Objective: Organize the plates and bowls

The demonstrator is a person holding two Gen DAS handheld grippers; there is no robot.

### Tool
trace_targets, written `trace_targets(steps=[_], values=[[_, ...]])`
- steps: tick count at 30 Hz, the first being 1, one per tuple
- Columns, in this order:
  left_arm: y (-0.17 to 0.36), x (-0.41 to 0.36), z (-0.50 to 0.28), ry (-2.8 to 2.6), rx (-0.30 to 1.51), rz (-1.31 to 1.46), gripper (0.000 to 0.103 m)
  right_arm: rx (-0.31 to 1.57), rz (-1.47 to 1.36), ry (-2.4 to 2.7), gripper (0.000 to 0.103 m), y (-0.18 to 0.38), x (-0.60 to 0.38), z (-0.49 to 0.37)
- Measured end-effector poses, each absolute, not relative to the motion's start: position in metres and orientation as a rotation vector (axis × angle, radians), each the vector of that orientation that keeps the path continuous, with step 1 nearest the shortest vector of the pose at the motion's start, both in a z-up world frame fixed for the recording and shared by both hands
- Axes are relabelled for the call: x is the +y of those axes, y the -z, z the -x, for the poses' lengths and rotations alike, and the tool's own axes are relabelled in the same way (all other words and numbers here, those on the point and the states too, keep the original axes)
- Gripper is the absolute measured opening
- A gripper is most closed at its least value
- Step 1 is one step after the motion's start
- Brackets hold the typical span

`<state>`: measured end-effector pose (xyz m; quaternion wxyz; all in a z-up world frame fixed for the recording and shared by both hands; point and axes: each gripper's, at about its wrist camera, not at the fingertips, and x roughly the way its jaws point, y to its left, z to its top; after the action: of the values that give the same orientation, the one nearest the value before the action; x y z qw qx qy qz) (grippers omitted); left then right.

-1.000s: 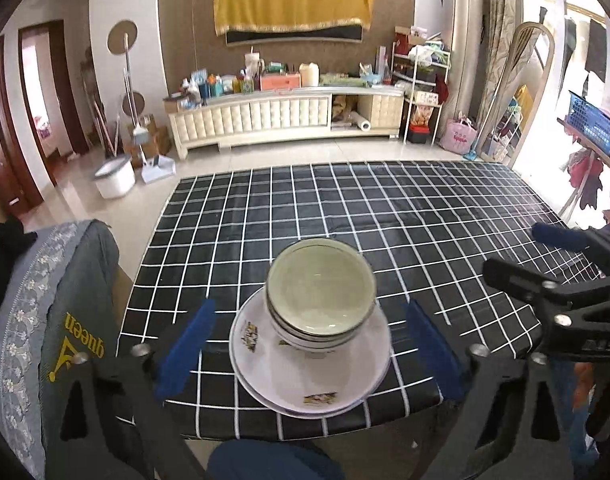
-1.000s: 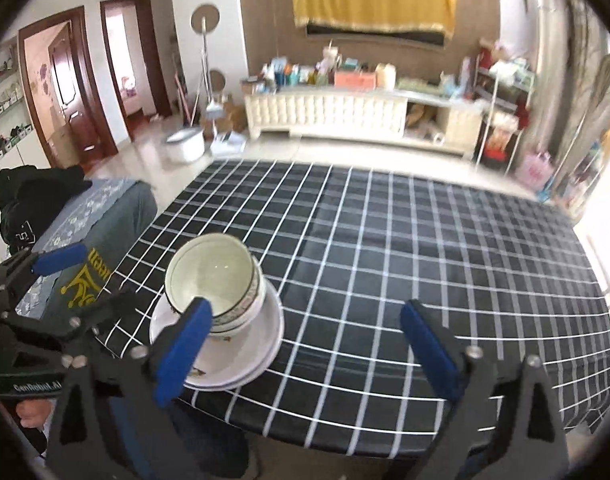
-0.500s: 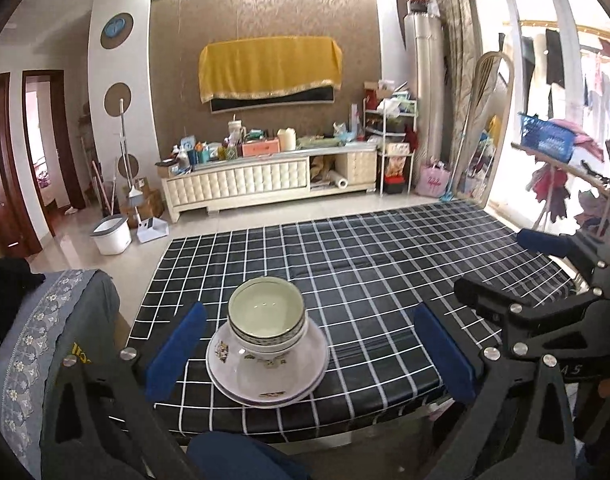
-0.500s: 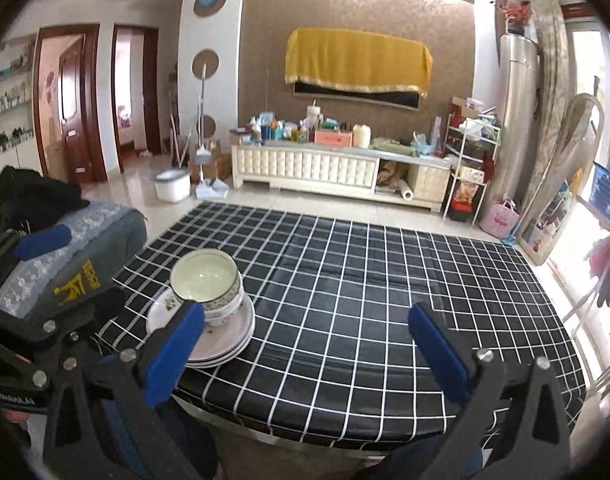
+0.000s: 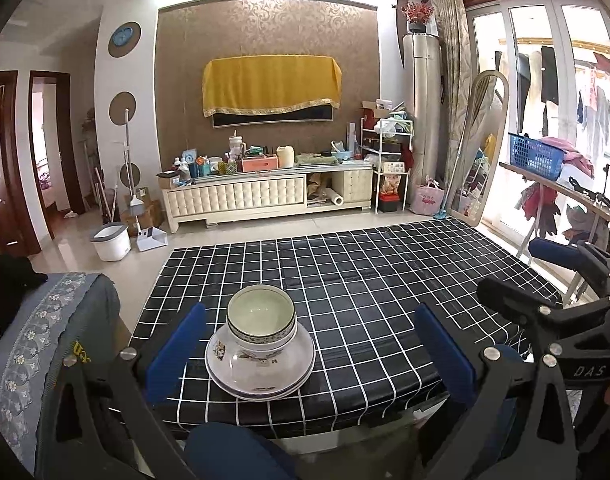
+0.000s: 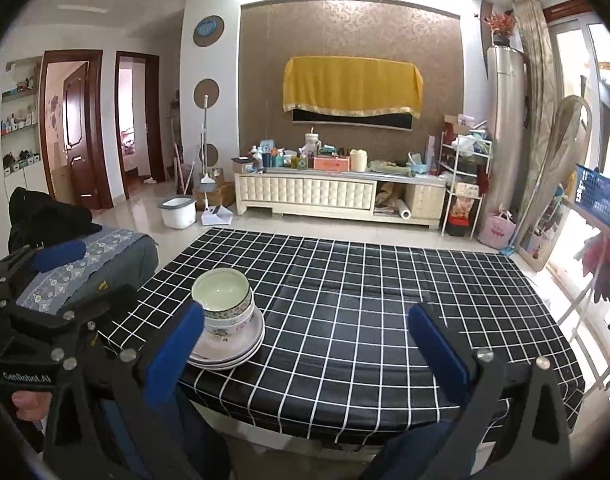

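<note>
The stacked bowls [image 5: 261, 320] sit nested on the stacked plates [image 5: 261, 364] near the front left corner of the black checked table [image 5: 365, 280]. In the left wrist view the stack lies between the fingers of the left gripper [image 5: 309, 348], left of centre at about 11 o'clock from the midpoint, touching neither pad; its jaws are spread wide and hold nothing. In the right wrist view the right gripper [image 6: 305, 344] is likewise spread wide and empty, with the stack [image 6: 225, 320] at about 10 o'clock, partly hidden behind its left blue pad [image 6: 177, 352]; the rest of the cloth between its fingers is bare. The grey covered chair [image 5: 45, 340] stands at 9 o'clock beside the table. Against the frames of a second ago, both grippers have drawn back and risen: the stack appears smaller and farther off, more wall and ceiling show, and the crockery itself has not shifted.
</note>
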<state>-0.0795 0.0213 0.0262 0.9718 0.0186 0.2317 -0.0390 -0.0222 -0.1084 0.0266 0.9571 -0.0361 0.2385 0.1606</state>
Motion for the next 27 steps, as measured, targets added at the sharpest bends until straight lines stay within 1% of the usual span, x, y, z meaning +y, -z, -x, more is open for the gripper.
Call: trace_targets(steps=[27], values=[[-0.0264,0.0276,0.0845,0.082,0.483,-0.030,0.103,0.501,0.058,-0.348,0.103,-0.0198,-0.1162,0.0282]])
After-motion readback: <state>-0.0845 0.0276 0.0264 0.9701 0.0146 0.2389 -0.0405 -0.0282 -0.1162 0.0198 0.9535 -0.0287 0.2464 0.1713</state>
